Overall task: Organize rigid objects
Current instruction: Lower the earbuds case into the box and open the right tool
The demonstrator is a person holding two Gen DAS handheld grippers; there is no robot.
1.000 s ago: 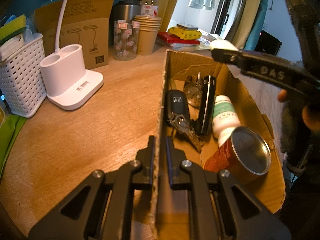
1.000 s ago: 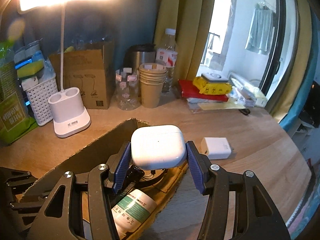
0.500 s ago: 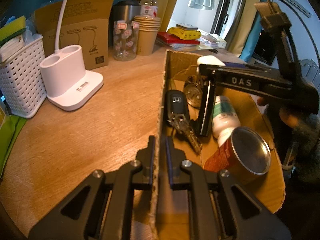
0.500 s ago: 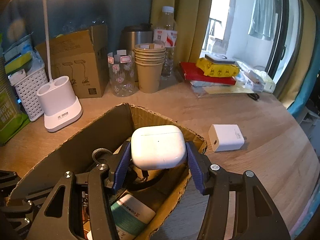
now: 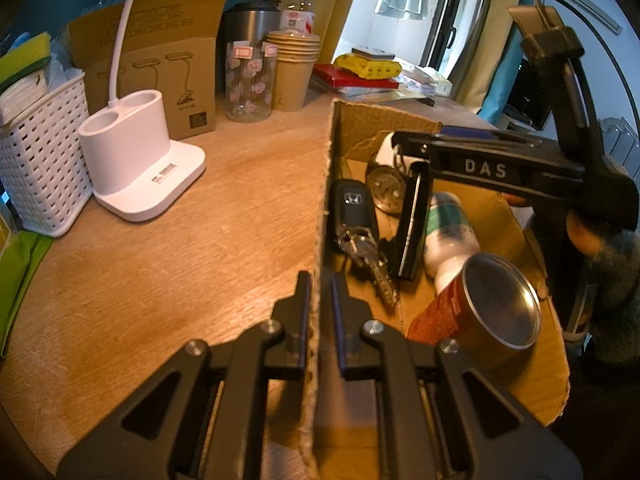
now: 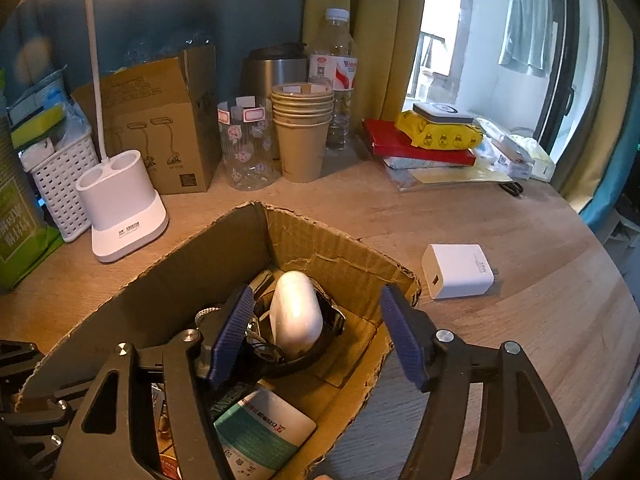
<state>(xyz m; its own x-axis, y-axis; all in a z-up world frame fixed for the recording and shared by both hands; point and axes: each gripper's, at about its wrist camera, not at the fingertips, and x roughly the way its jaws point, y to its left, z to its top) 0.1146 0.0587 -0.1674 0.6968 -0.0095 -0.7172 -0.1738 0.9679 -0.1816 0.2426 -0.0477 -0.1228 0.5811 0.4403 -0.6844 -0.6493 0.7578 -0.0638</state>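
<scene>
- We have just opened the right gripper (image 6: 316,336); the earbud case (image 6: 295,314) lies freed in the box (image 6: 344,258).
- Left gripper (image 5: 320,300) pinches the box wall.
- Next: we fetch the charger (image 6: 458,270) from the bench (image 6: 520,240).

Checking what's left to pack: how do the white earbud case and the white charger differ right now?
The earbud case is rounded and lies inside the cardboard box, free between the right gripper's open jaws. The charger is blocky and sits on the table, outside the box. Both are white and unheld.
</scene>
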